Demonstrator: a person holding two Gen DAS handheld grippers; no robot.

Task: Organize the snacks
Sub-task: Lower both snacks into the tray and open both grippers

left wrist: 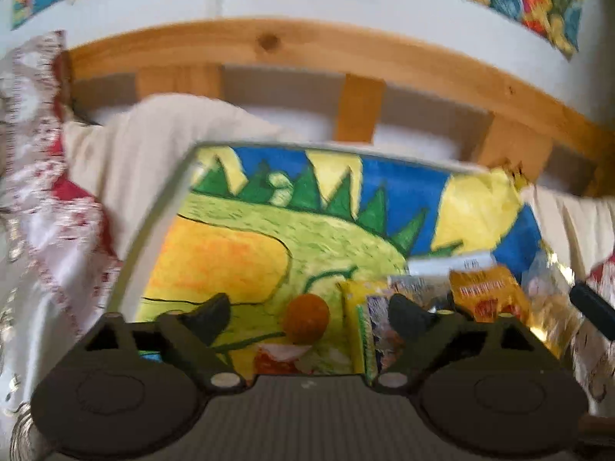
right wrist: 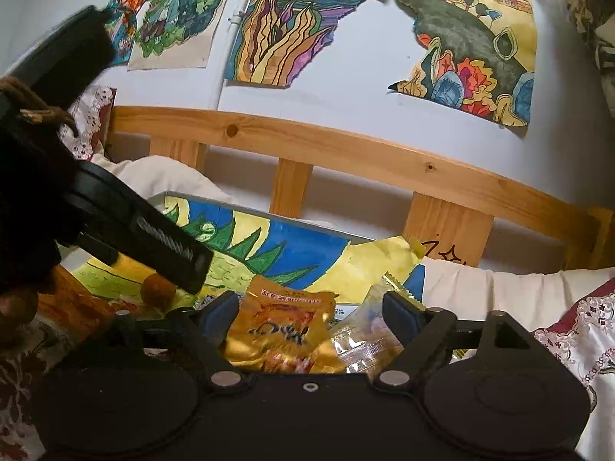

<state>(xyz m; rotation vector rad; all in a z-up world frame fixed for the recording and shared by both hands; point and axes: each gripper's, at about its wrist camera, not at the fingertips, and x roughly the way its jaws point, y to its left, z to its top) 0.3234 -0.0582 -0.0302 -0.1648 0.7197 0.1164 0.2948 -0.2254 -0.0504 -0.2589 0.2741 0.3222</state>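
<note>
The snack packets [right wrist: 280,330] lie piled on the painted board [left wrist: 238,238]; both grippers, left [left wrist: 307,317] and right [right wrist: 309,317], stand wide open, holding nothing. Sorting seems in hand; next, I think, the right must close on the golden packet.

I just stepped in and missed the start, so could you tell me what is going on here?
A person is sorting snacks on a bed, with a handheld tool in each hand. Both tools are open and hold nothing. The left tool hovers over a brown ball on a colourful painted board. The right tool has a gold snack packet and a clear wrapper lying loose between its fingers, beside more packets.
</note>
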